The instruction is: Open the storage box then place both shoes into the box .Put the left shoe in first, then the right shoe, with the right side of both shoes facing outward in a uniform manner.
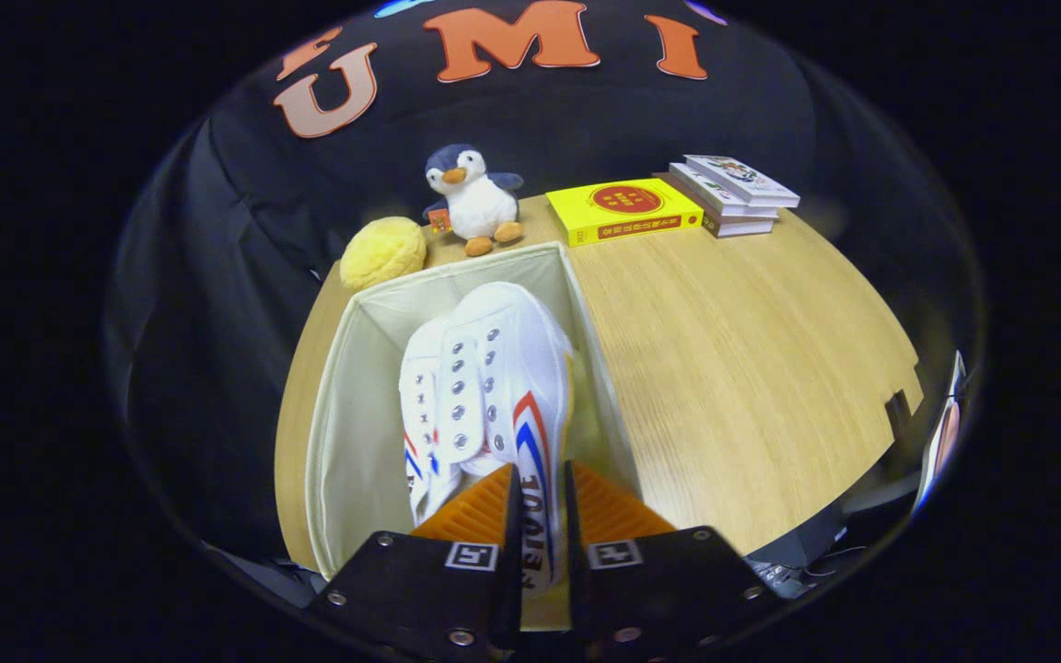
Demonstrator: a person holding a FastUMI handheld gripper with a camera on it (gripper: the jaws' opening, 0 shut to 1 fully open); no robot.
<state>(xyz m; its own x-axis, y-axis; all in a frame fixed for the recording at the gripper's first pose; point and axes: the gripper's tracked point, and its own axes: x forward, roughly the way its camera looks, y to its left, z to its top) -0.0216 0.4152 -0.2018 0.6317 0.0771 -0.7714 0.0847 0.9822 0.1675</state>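
Observation:
An open cream fabric storage box (pixel 346 405) stands on the wooden table, its mouth facing up. Two white canvas shoes with red and blue stripes lie inside it side by side, toes pointing away from me. The right-hand shoe (pixel 503 368) is higher and its heel wall runs between my fingers. My gripper (pixel 542 502) is shut on that shoe's heel, just above the box's near edge. The other shoe (pixel 420 414) sits lower against its left side, partly covered by it.
Beyond the box sit a yellow sponge-like ball (pixel 383 251) and a plush penguin (pixel 473 198). A yellow book (pixel 624 212) and a small stack of books (pixel 733 193) lie at the table's far side. Bare wooden tabletop (pixel 733 368) spreads right of the box.

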